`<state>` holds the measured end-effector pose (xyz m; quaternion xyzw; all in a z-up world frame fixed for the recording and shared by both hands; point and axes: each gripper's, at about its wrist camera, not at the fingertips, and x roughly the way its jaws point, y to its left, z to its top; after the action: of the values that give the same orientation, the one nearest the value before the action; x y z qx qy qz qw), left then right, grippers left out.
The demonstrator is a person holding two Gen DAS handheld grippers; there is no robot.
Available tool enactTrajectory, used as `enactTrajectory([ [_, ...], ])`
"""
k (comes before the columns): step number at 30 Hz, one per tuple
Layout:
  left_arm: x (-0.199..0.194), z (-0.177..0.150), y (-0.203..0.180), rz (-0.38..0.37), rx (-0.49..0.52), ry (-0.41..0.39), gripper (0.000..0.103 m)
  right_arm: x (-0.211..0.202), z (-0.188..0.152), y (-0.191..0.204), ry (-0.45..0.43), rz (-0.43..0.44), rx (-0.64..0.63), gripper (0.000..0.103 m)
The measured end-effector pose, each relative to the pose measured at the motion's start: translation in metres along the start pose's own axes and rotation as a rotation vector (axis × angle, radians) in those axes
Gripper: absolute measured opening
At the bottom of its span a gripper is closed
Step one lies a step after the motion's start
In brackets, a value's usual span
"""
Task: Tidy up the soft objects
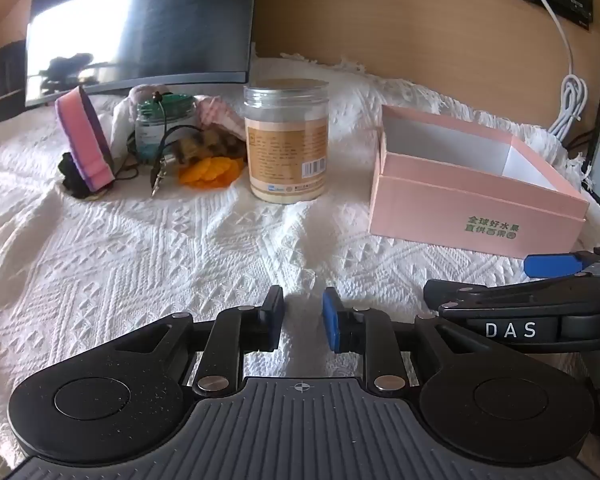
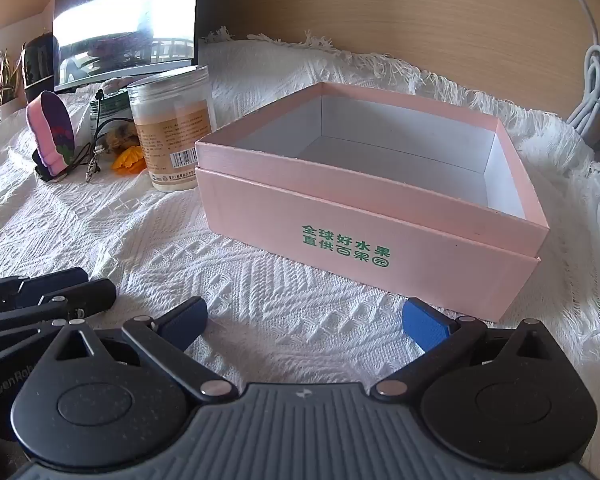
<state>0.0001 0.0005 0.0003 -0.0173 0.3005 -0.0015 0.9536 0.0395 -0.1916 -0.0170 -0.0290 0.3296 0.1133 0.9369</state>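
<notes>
Looking at the white knitted cloth [image 1: 140, 248], I would say the tidying has not really begun. The pink box [image 2: 364, 216] sits in the middle right of the right wrist view, and its white inside is bare, with nothing put in it so far. All the soft things wait in a little heap at the upper left of the left wrist view: a pink and purple sponge [image 1: 85, 140] standing on its edge, something black and fuzzy [image 1: 71, 178] under it, an orange flower-like thing [image 1: 212, 174] lying flat, and a brown furry thing [image 1: 204, 146] just behind that. A tall clear jar [image 1: 286, 140] stands beside the heap, between it and the box, and a small green-lidded jar [image 1: 162, 120] pokes up from the middle. The left gripper [image 1: 303, 318] hangs low over the cloth with its blue pads nearly together and nothing between them. The right gripper [image 2: 305, 322] has its fingers spread wide, also holding nothing, just in front of the box. So every soft thing is left to be picked up and carried over.
</notes>
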Motion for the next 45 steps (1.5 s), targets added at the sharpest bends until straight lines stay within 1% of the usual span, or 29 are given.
enactTrajectory([
  [45,-0.0005,-0.0003,-0.0001,0.002,0.002,-0.006,0.025,0.0002,-0.0003,0.0005,0.0,-0.001,-0.001,0.103],
])
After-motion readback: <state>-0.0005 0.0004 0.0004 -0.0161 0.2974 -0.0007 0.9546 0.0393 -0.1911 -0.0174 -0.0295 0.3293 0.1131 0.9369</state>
